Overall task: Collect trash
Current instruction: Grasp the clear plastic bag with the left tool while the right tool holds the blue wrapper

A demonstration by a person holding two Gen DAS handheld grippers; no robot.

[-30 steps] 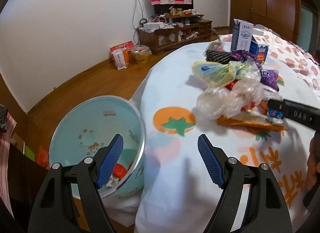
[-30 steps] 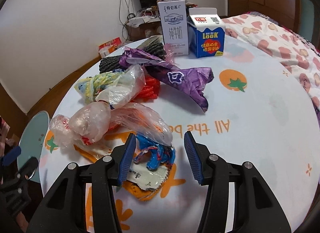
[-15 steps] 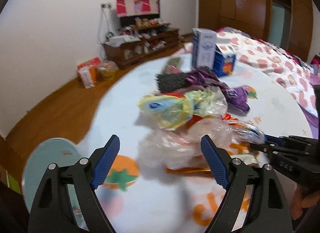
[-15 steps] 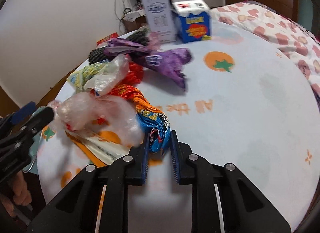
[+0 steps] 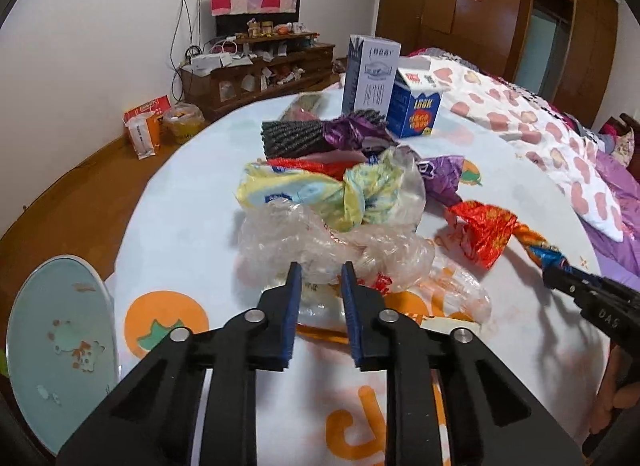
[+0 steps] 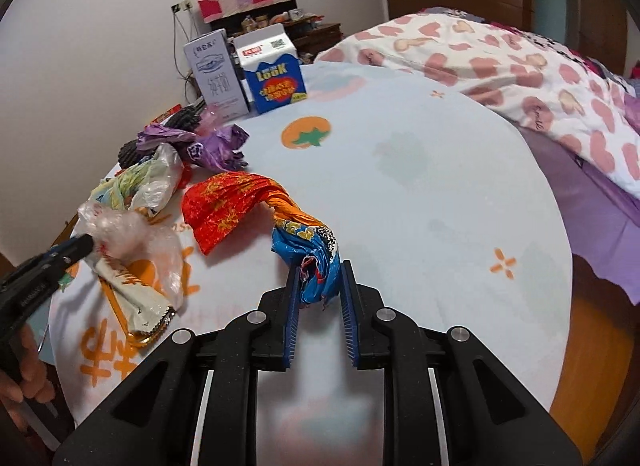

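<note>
Left gripper (image 5: 320, 278) just closed, pinching the crinkly clear bag (image 5: 332, 242) near the surface's (image 6: 420, 185) edge; right gripper (image 6: 318, 278) clamps the twisted, shiny foil wrapper (image 6: 260, 209).

Right claw (image 6: 320, 278) clamped on blue-orange wrapper (image 6: 308, 254), above table (image 6: 420, 193).

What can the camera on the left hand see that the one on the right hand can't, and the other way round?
Only the left view shows the pale blue bin beside the table and the boxes on the floor. Only the right view shows the left hand and the purple sheet's hanging edge. Both show the clear plastic bag, which the left hand-held gripper pinches, the red and blue wrapper held in the right hand-held gripper, and both cartons.
</note>
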